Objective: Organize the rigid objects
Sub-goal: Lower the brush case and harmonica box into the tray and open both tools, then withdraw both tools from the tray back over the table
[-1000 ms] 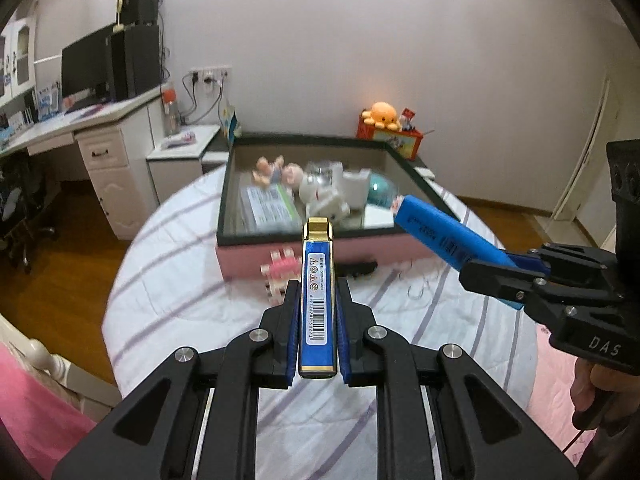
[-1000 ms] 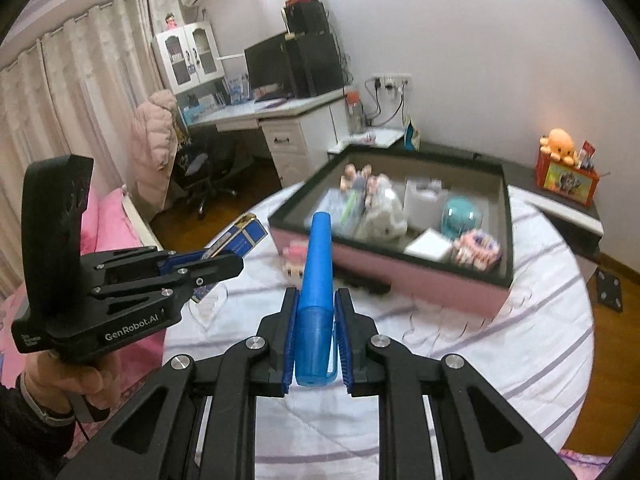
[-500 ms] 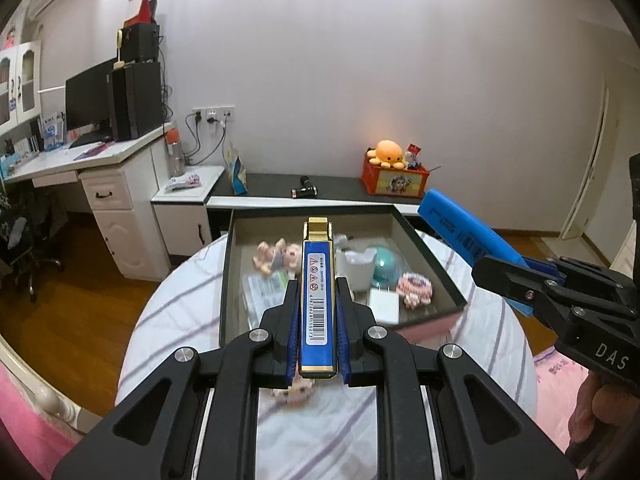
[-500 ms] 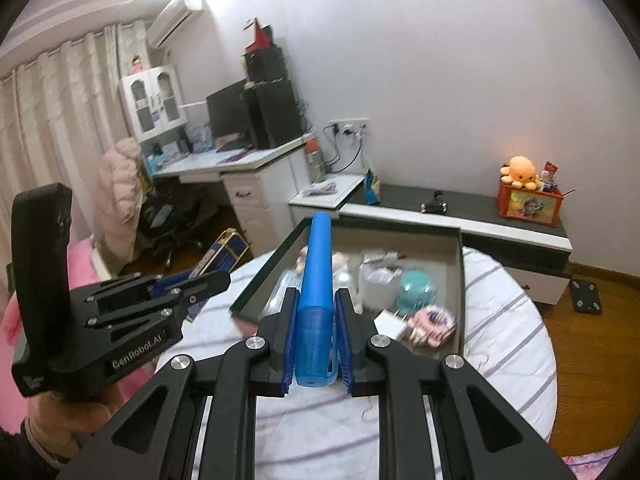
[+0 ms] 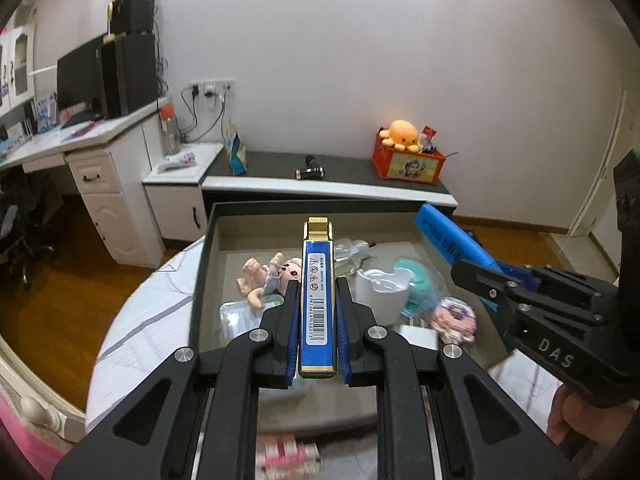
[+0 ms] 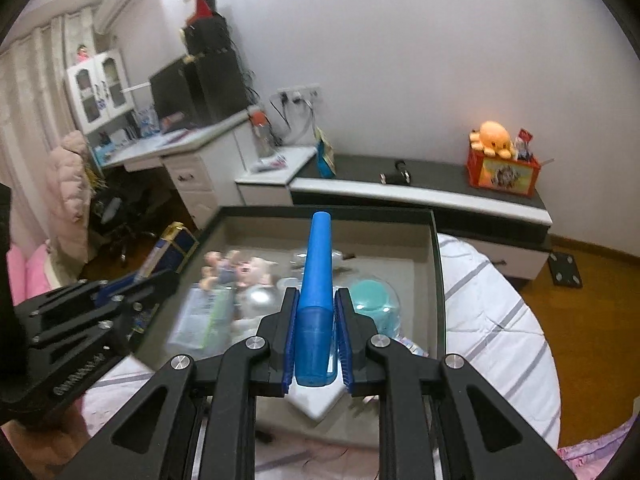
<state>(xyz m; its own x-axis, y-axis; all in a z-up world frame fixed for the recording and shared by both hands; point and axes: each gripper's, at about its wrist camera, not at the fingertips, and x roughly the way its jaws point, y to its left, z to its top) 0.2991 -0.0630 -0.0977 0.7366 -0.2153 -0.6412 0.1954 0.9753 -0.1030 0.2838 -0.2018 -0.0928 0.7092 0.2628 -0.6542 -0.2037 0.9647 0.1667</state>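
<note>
We hold our left gripper (image 5: 318, 300) clamped on a slim blue box (image 5: 318, 296) with gold ends and a barcode label, its length pointing forward along the fingers over the open tray (image 5: 208, 236), a dark-rimmed box set on a round table with a striped cloth (image 5: 136, 320). Our right gripper (image 6: 316, 312) is clenched on a blue tapered tube (image 6: 317, 280), narrow end forward, and it too hangs above the tray (image 6: 436, 264). From the left wrist view we see the right gripper (image 5: 472, 276) at the tray's right side with the tube (image 5: 448, 240) jutting up and to the left over the rim; from the right wrist view the left gripper (image 6: 160, 280) sits at the tray's left edge with the box (image 6: 172, 246) angled upward. Inside the tray lie a small doll (image 5: 268, 276), a white cup-like piece (image 5: 380, 290), a teal round object (image 5: 416, 278), a pink patterned piece (image 5: 456, 314) and a clear packet (image 5: 240, 316), close together. Behind the table stands a low cabinet carrying an orange plush octopus (image 5: 402, 134) on a red box (image 5: 408, 164). A pink object (image 5: 288, 454) lies blurred at the near side of the tray.
</note>
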